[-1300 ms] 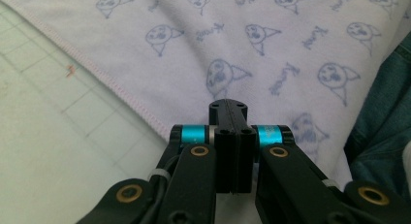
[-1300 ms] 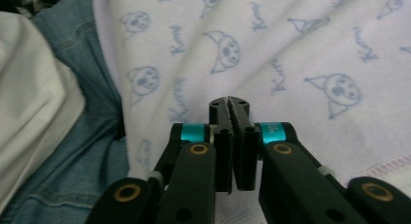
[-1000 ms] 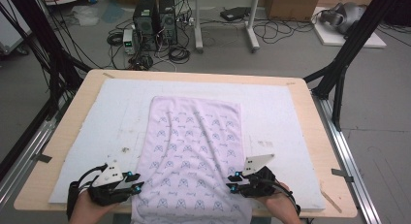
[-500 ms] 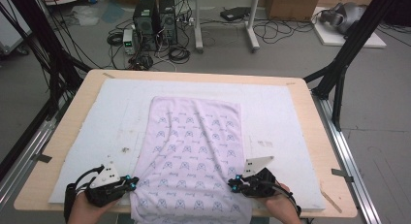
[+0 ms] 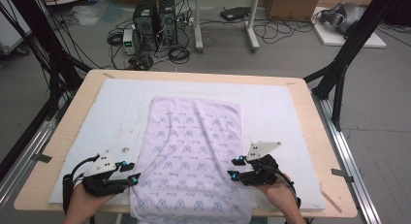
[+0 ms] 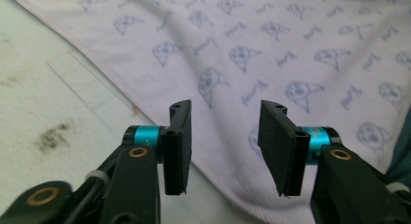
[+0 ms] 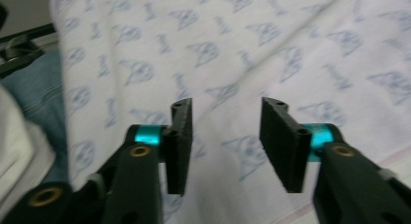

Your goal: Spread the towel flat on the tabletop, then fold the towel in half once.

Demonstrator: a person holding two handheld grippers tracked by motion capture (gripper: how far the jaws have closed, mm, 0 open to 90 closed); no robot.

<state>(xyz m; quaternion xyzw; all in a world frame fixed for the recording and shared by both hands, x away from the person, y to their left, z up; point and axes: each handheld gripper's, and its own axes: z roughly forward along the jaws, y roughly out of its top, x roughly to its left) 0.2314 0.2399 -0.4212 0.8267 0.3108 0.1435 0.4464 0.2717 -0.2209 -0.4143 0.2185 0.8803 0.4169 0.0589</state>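
The left gripper [image 5: 131, 178] is hovering at the left hem of the patterned cloth [image 5: 194, 156], its jaws having just been opening, now standing apart with nothing between them. The cloth is lying flat along the middle of the white mat [image 5: 87, 117], its near end hanging over the table's front edge. The right gripper [image 5: 234, 168] is sitting over the cloth's right edge, jaws likewise just opened and gripping nothing.

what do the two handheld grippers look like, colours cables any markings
Both are black. The left gripper and right gripper each carry a pale grey three-cornered plate on top, small cyan lights near the front, and a black cable looping back toward the person's hand. Up close, each has two flat black ribbed jaws, turquoise metal collars and brass-coloured rivets. No sleeves are visible.
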